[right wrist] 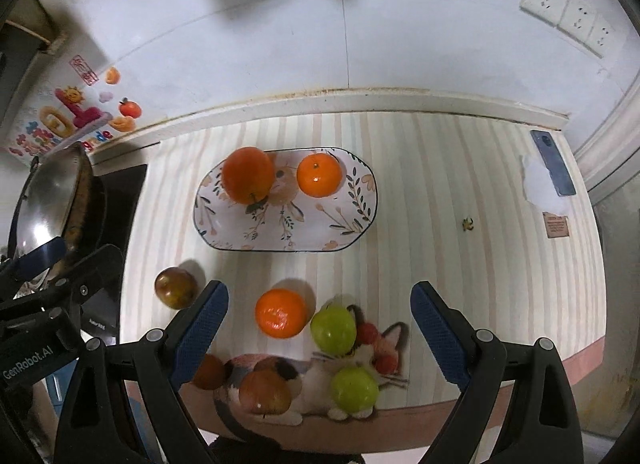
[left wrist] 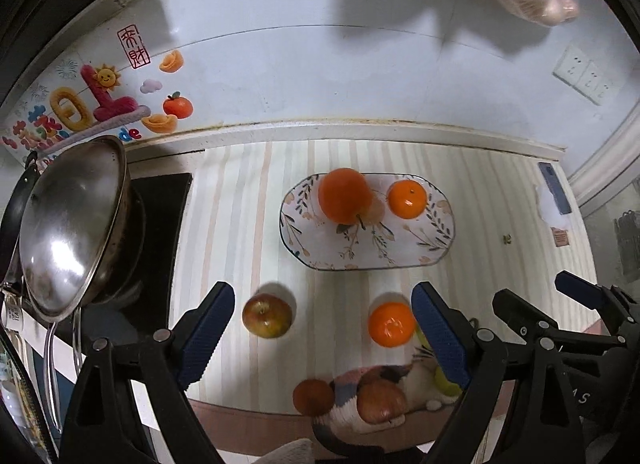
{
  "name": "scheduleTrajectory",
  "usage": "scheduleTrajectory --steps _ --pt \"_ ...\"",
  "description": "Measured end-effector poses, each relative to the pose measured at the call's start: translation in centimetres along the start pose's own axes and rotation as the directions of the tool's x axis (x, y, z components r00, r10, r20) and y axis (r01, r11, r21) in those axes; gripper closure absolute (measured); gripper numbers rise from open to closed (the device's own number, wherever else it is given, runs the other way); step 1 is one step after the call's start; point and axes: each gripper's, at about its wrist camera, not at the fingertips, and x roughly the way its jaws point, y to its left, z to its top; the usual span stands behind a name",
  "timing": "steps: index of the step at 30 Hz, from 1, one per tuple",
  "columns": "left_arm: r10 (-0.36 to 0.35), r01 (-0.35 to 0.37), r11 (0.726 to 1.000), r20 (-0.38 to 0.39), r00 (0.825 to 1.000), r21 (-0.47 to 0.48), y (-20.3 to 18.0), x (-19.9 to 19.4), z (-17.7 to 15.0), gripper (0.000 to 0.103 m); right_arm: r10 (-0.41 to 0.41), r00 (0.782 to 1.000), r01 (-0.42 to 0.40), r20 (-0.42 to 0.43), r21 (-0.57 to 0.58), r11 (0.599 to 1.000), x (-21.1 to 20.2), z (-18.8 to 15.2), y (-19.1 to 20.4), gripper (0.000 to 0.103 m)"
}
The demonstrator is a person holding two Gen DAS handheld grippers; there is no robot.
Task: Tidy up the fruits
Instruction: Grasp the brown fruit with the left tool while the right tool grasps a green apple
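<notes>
An oval floral plate (left wrist: 400,252) (right wrist: 320,232) holds a large orange (left wrist: 344,195) (right wrist: 248,174) and a smaller mandarin (left wrist: 407,198) (right wrist: 319,175). On the striped mat in front lie a red-yellow apple (left wrist: 267,315) (right wrist: 175,288), a mandarin (left wrist: 391,324) (right wrist: 281,312), two green apples (right wrist: 333,330) (right wrist: 354,387) and two reddish-brown fruits (right wrist: 265,391) (right wrist: 209,371). My left gripper (left wrist: 323,328) is open and empty above the apple and mandarin. My right gripper (right wrist: 320,328) is open and empty above the near fruits.
A steel lid on a dark pan (left wrist: 72,223) (right wrist: 52,199) stands at the left. A phone (right wrist: 554,163) and a white tissue (right wrist: 542,185) lie at the right. The wall (right wrist: 400,43) runs behind the counter. The right gripper shows in the left wrist view (left wrist: 576,316).
</notes>
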Motion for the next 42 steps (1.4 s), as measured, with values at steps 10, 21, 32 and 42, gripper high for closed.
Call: scheduleTrajectory --steps 10,21,32,42 --pt "-0.028 0.025 0.999 -0.141 0.99 -0.023 0.9 4.7 -4.3 0.011 0.041 0.992 -0.031 -0.122 0.084 0.996 3.7 -4.4 -2.3 0.008" --pt "-0.034 -0.004 0.996 -0.448 0.893 -0.084 2.7 16.0 -11.2 0.011 0.09 0.931 -0.019 -0.354 0.2 0.98 13.9 -10.4 -6.1 0.009" --pt "-0.085 0.017 0.992 -0.55 0.831 -0.128 2.7 20.4 -14.0 0.043 0.089 0.888 0.016 -0.451 0.224 0.975 17.3 -12.5 -6.4 0.022" --pt "-0.037 0.003 0.998 -0.516 0.856 -0.066 1.0 19.4 -14.8 0.053 0.082 0.874 0.022 -0.479 0.207 0.978 18.4 -13.5 -6.3 0.041"
